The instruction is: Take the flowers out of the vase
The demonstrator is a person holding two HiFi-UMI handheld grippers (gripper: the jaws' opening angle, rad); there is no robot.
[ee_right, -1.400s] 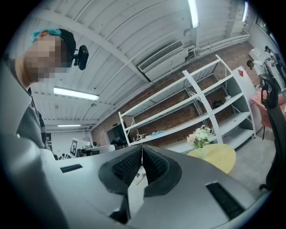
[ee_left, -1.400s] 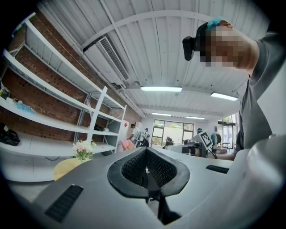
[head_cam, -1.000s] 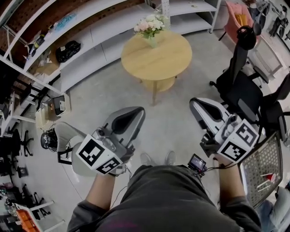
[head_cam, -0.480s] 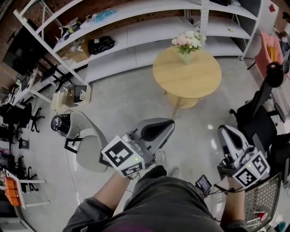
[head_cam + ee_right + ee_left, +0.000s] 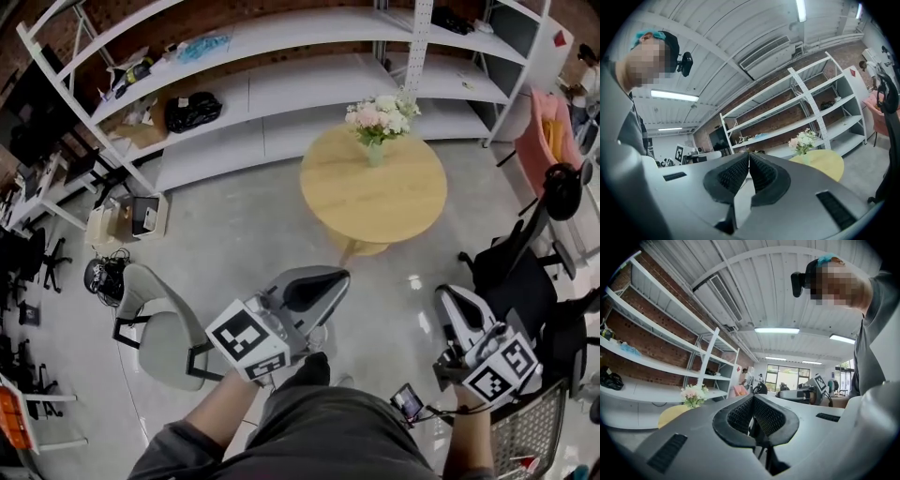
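**Well short of the flowers, both pairs of jaws shut**

White shelving (image 5: 281, 66) along a brick wall backs the room, and bare grey floor (image 5: 234, 234) lies between us and the round wooden tabletop (image 5: 375, 202). A pale chair (image 5: 169, 342) stands at our left and dark office chairs (image 5: 511, 277) at our right.

The vase (image 5: 374, 155) stands upright near the far edge of the tabletop, with the flowers (image 5: 380, 114) in it. We hold the left hand-held gripper (image 5: 317, 284) and the right hand-held gripper (image 5: 457, 309) low in front of us, well apart from the tabletop. Each has its pads pressed together on nothing.

We judge this to be the approach, with nothing yet taken out. To do it well, we should:

- Come right up to the tabletop and spread the jaws before reaching in.
- Steady the vase with one hand-held gripper.
- Pinch the bunched stems just above the rim with the other.
- Lift straight up, so the vase neither tips nor drags.
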